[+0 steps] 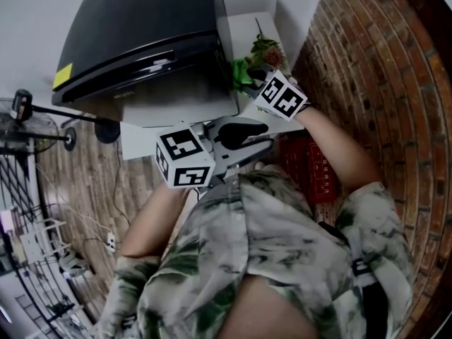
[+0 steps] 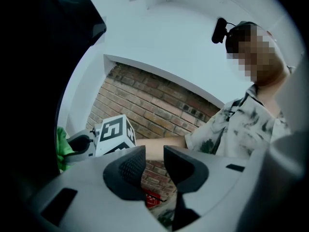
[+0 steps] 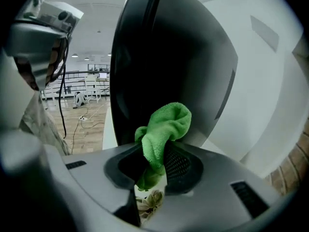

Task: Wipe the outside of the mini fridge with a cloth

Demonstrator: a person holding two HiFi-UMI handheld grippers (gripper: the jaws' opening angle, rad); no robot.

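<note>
The black mini fridge [image 1: 141, 34] stands on a white cabinet [image 1: 244, 30], up and to the left in the head view. At the fridge's right side my right gripper [image 1: 250, 73] is shut on a green cloth [image 3: 164, 124]. The bunched cloth sticks out past the jaws, close to the fridge's dark side [image 3: 169, 57]. The cloth [image 2: 62, 149] and the right gripper's marker cube [image 2: 113, 134] also show in the left gripper view. My left gripper [image 1: 263, 135] is held near my body, away from the fridge. It [image 2: 154, 166] stands open, nothing between its pads.
A brick wall [image 1: 381, 69] runs along the right. A small plant [image 1: 265, 48] sits on the cabinet behind the right gripper. A red box [image 1: 314, 168] lies on the floor by the wall. A fan [image 1: 25, 126] and cables [image 1: 106, 224] are on the left.
</note>
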